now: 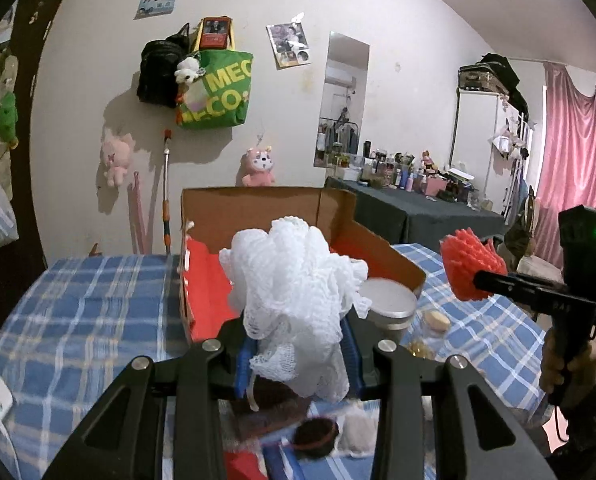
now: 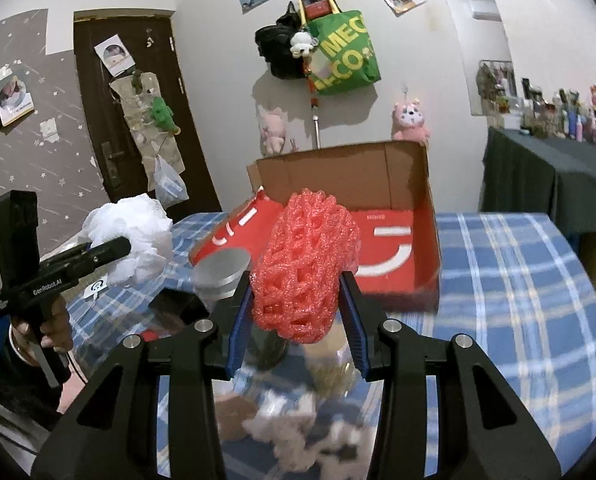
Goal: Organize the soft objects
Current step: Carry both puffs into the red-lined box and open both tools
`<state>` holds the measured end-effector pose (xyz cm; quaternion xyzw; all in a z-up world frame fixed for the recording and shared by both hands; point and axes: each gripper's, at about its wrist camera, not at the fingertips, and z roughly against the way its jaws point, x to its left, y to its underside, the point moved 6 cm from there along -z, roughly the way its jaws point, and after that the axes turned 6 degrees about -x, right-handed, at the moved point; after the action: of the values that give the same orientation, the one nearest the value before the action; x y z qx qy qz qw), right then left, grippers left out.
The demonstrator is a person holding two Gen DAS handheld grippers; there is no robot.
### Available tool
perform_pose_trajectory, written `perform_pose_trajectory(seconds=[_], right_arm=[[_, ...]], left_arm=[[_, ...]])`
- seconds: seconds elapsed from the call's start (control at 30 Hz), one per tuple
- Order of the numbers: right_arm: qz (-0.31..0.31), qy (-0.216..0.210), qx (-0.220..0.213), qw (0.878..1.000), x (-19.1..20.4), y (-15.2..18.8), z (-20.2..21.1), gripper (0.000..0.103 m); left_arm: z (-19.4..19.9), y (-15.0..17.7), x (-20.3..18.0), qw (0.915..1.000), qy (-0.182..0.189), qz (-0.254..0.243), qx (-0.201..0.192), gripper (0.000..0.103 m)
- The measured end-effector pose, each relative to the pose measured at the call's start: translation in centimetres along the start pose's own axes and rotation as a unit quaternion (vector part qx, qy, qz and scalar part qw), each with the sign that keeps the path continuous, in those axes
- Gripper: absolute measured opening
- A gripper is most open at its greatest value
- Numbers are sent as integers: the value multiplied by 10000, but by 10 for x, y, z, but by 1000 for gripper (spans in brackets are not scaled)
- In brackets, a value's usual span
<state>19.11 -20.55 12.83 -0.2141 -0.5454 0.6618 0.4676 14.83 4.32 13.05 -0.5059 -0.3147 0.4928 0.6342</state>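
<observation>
Holding two soft things above the checked table (image 1: 77,320): my left gripper (image 1: 295,356) is clamped on one white mesh pouf (image 1: 298,280), my right gripper (image 2: 295,316) on one red foam net (image 2: 304,264). One open cardboard box (image 2: 426,216) sits just beyond both. I'd carry each over the near wall, clear of the steel tin (image 2: 221,272), before letting go.

Small items on the near tabletop (image 2: 518,280) are motion-blurred below both tools; identity unreadable. White mesh puff (image 1: 298,300) hides the left tool's (image 1: 298,364) blue pads and part of the cardboard box (image 1: 257,208) floor. Far dresser bottles (image 1: 398,172) too small to tell.
</observation>
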Motion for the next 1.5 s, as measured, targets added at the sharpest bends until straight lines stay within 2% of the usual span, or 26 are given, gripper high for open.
perform_pose_trajectory(seconds=[0.3, 0.47, 0.73, 0.97, 1.17, 1.5], right_arm=[[396, -89, 473, 9981, -17, -49, -64, 39], [525, 14, 981, 9938, -31, -65, -129, 39], [368, 329, 1834, 9818, -75, -63, -241, 39], [61, 597, 2523, 9658, -110, -46, -312, 39], [-88, 694, 2776, 9581, -122, -36, -336, 39], [-191, 801, 2864, 9546, -134, -31, -335, 42]], left_arm=[[-57, -37, 11, 9984, 225, -295, 436, 39], [-108, -50, 17, 9953, 278, -420, 829, 39], [-198, -53, 25, 9868, 387, -445, 1506, 39], [-284, -34, 48, 9776, 184, -264, 2079, 39], [-328, -12, 65, 9700, 62, 82, 2429, 39], [-332, -6, 69, 9671, -57, 36, 2544, 47]])
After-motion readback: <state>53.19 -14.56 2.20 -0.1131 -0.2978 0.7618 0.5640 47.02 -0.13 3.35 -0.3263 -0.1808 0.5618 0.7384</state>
